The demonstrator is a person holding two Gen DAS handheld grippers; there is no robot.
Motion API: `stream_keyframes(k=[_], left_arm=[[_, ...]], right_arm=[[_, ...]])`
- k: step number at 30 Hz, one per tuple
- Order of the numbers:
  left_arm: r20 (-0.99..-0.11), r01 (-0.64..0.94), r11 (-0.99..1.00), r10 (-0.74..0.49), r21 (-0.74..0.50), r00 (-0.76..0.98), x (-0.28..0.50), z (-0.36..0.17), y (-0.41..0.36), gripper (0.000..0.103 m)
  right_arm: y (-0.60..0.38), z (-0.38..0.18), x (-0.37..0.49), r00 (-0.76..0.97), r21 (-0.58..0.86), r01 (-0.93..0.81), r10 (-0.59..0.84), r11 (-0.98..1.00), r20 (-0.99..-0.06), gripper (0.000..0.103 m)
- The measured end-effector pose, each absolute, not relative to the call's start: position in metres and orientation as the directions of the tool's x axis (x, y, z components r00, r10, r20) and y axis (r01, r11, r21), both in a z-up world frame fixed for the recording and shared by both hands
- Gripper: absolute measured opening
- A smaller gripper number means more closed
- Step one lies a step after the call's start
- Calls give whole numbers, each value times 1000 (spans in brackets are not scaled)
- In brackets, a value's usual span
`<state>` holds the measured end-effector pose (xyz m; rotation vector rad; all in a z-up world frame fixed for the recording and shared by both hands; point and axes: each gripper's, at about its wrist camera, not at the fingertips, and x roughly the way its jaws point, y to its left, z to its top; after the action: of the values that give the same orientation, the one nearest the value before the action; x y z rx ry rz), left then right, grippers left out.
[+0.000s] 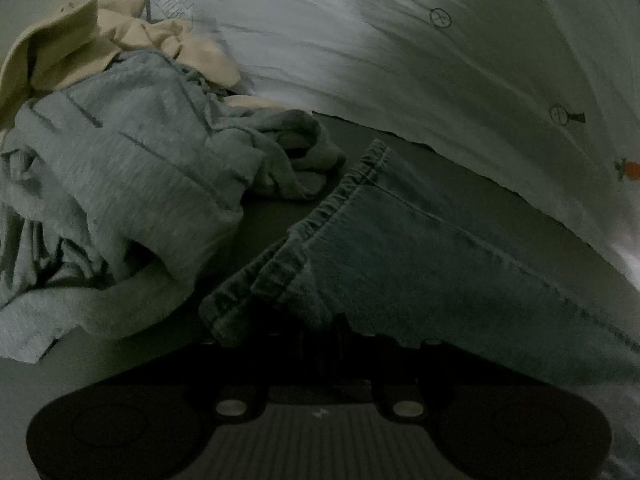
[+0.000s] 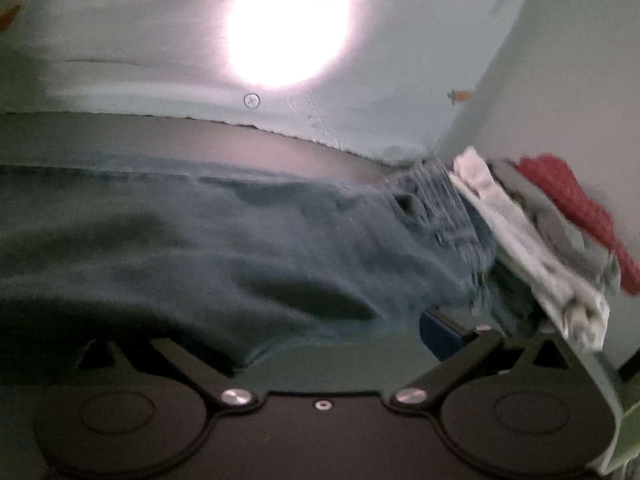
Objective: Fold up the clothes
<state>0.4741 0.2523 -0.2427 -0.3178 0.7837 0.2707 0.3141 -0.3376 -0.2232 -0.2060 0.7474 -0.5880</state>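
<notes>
Closest to the lens in the left wrist view, the left gripper [image 1: 316, 336] sits at the bottom centre, its jaws clenched on the bunched hem of the jeans [image 1: 440, 264]. From there the denim leg runs off toward the lower right edge of the frame. Left of the hem, across a narrow strip of bare dark surface [image 1: 260, 216], lies a crumpled grey garment [image 1: 120, 176] filling the left side. Behind it, in the upper left, a beige garment [image 1: 80, 52] is heaped partly on top of the grey one. Farther back, the far edge of the surface meets a pale wall [image 1: 360, 40] along a ragged line crossing from centre to right.

At the bottom of the right wrist view, the right gripper [image 2: 320, 344] has its arms spread wide, jaws released, with the jeans [image 2: 200, 248] lying slack just ahead of them across the left and middle. Bare surface [image 2: 328, 356] shows between the arms. At the right edge stands a stack of clothes [image 2: 540, 248], white below and red on top, touching the jeans' waistband end. Beyond, a band of clear surface reaches the wall, where a bright glare sits at upper centre.
</notes>
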Motion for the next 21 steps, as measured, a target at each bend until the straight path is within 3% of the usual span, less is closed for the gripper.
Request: stream_keyframes(k=[8,10,13,14,18,21], left_arm=[[-728,-351,922,127,-164,673,475,-242,250,18],[-733,-348,918,105,-188,672,474,-241,254,23],[-758,-350,899,33,-262,652,474,-236,259,64],[-772,-362,900,45,-244,634,473,-234,257,83],[-773,-344,929,118,-135,623,460,-225,241,84],[-773,-349,923,102,-161,626,449,-222,243,84]], right_arm=[[-331,-213,313,579,-380,387,-542,840,-609,103],[-330,-217,308,552,-390,384,-547,837,-630,103],[-334,-216,291,522,-325,421,-519,847,-677,103],[-335,-209,285,550,-262,447,-494,855,-674,103],[-337,-178,275,670,-63,488,-420,870,-613,102],[-331,-171,292,732,-18,429,-358,903,-580,85]])
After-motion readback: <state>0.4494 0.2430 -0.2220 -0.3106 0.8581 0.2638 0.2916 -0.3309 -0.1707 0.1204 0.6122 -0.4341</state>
